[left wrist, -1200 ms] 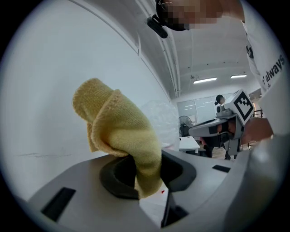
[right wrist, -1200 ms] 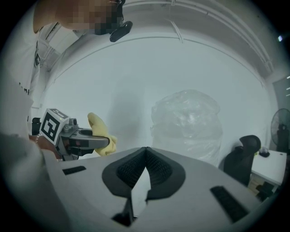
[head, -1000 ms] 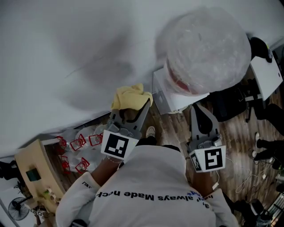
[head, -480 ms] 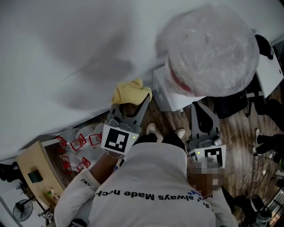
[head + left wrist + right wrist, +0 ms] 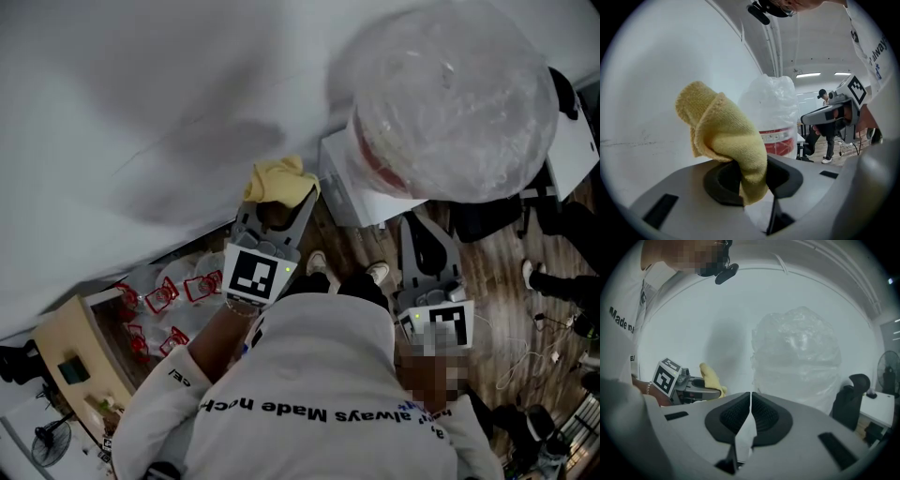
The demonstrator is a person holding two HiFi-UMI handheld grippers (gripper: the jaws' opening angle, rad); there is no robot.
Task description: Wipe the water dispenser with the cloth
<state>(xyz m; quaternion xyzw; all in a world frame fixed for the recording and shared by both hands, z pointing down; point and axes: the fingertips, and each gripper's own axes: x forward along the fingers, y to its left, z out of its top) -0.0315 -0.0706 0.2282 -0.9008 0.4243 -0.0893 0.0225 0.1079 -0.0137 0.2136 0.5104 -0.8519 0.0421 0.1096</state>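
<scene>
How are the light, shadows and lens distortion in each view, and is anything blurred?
Head view: dim, with a soft dark shadow on the white wall above the yellow cloth; a mosaic patch lower right. Left gripper view: strong fisheye, black corners, cloth sharp, ceiling lights bright. Right gripper view: same fisheye, flat grey light, wrapped bottle hazy.

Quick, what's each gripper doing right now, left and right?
Left gripper: jaws closed on the yellow cloth.
Right gripper: jaws closed together, holding nothing.

White wall (image 5: 141, 84), wooden floor (image 5: 506, 295), black chair (image 5: 851, 392)
</scene>
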